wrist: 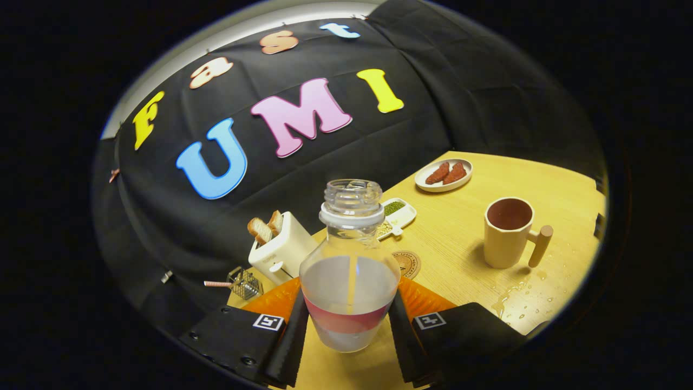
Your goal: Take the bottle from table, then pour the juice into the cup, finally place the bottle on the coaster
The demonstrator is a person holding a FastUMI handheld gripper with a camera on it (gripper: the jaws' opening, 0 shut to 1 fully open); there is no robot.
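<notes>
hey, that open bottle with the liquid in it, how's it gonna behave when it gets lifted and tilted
The bottle looks like clear smooth plastic, so it may flex or slip a little between the gripper's fingers. It is roughly half full, so probably moderately heavy, with liquid sloshing. With no cap on, even a small tilt could spill; drops already lie on the table.

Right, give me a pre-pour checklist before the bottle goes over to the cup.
1. Hand-held gripper shut on the bottle, both fingers on its sides: ok.
2. Bottle cap off, neck open: ok.
3. Liquid in the bottle: ok, roughly half full.
4. Cup upright, mouth open, standing apart from the bottle: ok.
5. Coaster free for the set-down, just behind the bottle: ok.
6. Table dry around the cup: not ok, droplets lie near its base.
</notes>
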